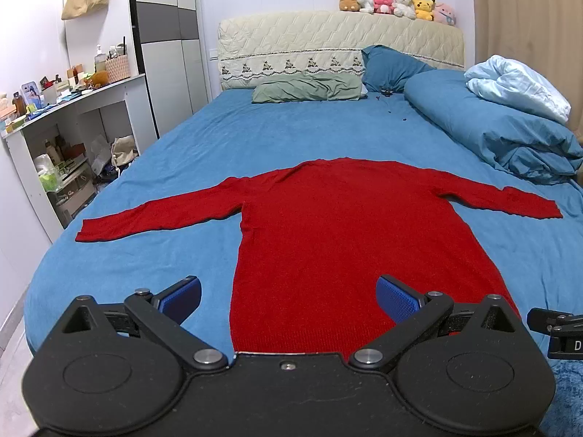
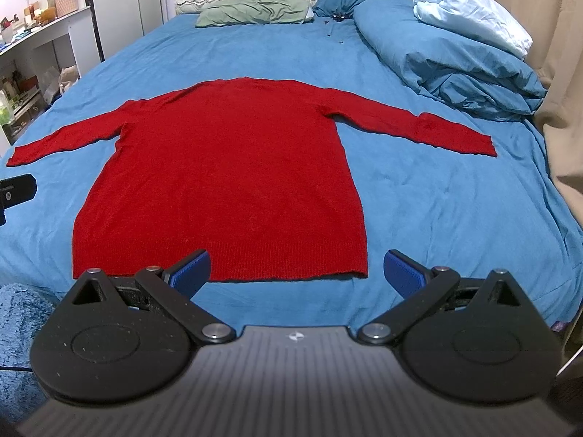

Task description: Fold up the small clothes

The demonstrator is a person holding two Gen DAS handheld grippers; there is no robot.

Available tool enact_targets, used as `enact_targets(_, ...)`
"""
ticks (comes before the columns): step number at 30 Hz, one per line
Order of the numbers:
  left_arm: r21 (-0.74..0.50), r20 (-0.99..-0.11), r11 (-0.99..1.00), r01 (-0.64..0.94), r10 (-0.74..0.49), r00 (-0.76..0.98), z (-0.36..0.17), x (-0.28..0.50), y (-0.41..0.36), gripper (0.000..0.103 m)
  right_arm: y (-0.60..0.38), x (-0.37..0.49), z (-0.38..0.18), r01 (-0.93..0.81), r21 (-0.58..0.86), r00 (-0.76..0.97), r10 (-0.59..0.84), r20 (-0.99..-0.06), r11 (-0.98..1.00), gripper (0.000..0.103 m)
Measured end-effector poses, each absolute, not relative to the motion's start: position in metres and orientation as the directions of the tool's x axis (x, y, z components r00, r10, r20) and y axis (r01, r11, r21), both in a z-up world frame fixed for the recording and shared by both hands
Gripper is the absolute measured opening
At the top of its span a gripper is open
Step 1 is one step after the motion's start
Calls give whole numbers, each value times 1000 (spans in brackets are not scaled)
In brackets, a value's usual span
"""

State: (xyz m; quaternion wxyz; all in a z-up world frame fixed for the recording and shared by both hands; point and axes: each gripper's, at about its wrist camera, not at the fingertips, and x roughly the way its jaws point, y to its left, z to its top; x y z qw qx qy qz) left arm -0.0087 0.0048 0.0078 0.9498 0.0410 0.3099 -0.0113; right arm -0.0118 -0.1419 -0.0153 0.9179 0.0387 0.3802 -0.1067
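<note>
A red long-sleeved sweater [image 1: 328,225] lies flat on the blue bed sheet [image 1: 218,138], sleeves spread out to both sides, hem toward me. It also shows in the right wrist view [image 2: 233,167]. My left gripper [image 1: 288,296] is open and empty, over the hem's left part. My right gripper [image 2: 297,271] is open and empty, just in front of the hem's right part, not touching it. The right gripper's edge shows at the far right of the left wrist view [image 1: 557,331].
A green pillow [image 1: 309,89], a blue pillow [image 1: 393,67] and a rolled blue duvet [image 1: 503,131] with a pale blanket [image 1: 517,87] lie at the bed's head and right. A cluttered white shelf [image 1: 73,109] stands left. Plush toys [image 1: 397,4] sit on the headboard.
</note>
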Motion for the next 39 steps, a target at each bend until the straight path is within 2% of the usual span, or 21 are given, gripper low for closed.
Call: enact_targets(39, 67, -579, 997, 36, 10, 815, 10, -15, 5, 103, -141, -14, -14, 193, -7, 697, -142, -703, 981, 103)
